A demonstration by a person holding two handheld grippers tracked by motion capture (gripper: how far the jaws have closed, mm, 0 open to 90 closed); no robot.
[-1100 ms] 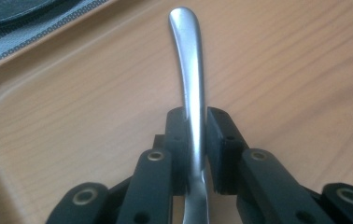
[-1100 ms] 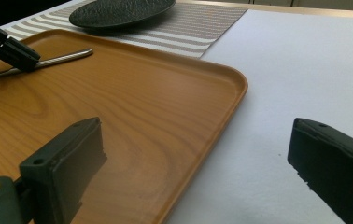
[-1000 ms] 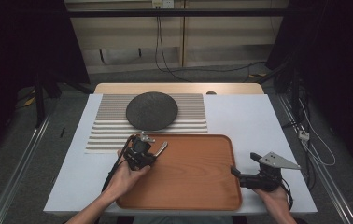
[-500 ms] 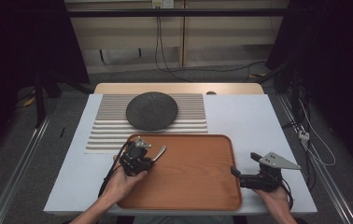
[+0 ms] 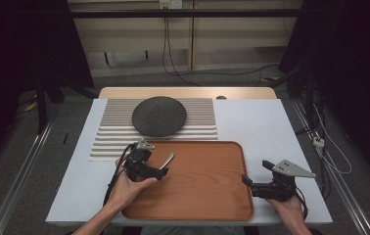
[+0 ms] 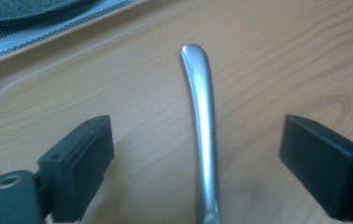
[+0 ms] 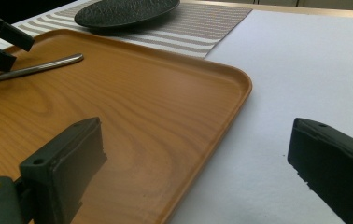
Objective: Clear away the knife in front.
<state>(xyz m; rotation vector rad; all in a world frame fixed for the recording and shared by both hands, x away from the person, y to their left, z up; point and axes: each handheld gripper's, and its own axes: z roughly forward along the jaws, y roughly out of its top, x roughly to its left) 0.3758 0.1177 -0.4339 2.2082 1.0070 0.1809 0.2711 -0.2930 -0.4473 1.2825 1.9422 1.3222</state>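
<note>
Spoon handle sits loose between my spread left tool [image 6: 198, 154]

My worry: clamp off-centre and the handle [image 6: 201, 116] skids across the tray [image 5: 207, 196] (right tool [image 7: 198, 172] gapes empty too).

Your table [image 5: 266, 129] carries a white sheet. Directly on it: a striped placemat [image 5: 114, 137] at far left, and a wooden tray [image 5: 202, 191] near you, its far edge overlapping the placemat.

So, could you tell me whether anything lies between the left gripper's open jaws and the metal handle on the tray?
Nothing visible does. In the left gripper view, the metal handle lies on the bare wooden tray between the left gripper's open jaws, with only tray surface on either side.
</note>
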